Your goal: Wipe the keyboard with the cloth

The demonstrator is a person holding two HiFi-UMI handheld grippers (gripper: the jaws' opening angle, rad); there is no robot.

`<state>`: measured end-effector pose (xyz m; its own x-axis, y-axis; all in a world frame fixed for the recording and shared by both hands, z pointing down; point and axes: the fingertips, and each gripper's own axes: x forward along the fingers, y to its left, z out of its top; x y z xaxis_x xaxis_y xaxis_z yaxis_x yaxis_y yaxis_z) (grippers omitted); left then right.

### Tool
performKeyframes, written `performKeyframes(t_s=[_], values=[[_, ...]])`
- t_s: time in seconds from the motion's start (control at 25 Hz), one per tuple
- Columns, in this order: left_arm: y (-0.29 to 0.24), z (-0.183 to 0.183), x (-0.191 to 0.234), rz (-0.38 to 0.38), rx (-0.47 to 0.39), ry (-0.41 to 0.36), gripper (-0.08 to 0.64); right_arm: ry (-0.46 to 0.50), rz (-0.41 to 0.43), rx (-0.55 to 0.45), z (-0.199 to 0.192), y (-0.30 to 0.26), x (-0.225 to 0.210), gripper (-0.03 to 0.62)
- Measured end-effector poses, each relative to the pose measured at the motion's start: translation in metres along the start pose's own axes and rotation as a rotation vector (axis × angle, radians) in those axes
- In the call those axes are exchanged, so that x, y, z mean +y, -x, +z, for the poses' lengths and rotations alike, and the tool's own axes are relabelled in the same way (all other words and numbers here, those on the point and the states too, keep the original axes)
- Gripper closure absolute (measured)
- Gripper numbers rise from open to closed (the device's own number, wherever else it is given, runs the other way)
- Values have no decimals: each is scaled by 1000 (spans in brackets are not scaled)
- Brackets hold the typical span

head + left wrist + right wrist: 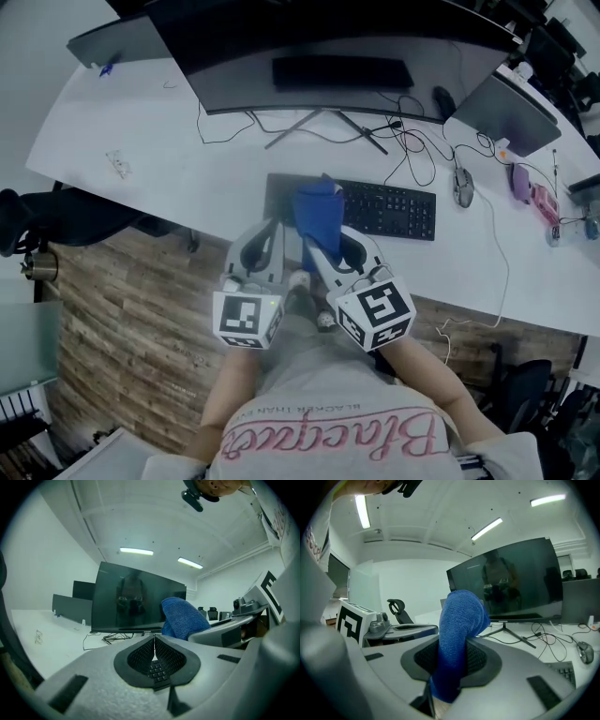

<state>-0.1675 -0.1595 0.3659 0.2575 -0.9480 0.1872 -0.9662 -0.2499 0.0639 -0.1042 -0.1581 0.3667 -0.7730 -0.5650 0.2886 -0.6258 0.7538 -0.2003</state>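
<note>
the keyboard [389, 208] is lying on the white desk [169, 169], and the cloth [317, 214] is hanging over its left part, pinched in the right gripper [323, 246]. the left gripper [267, 246] is hovering alongside, jaws pressed together on nothing. best now: lowering the cloth flat onto the keys, then sweeping lightly rightward along the rows. the desk is curving under a wide dark monitor [309, 56], with cables [412, 141] and a mouse [462, 185] nearby; strip lights [136, 551] are glowing overhead.
</note>
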Motion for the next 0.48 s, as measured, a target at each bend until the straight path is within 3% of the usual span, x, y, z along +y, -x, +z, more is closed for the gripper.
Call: performKeyframes(t_s=[0.48], values=[[-27,-56,74,60,123,49,554,-82,61,132,-41,-95,1,491]])
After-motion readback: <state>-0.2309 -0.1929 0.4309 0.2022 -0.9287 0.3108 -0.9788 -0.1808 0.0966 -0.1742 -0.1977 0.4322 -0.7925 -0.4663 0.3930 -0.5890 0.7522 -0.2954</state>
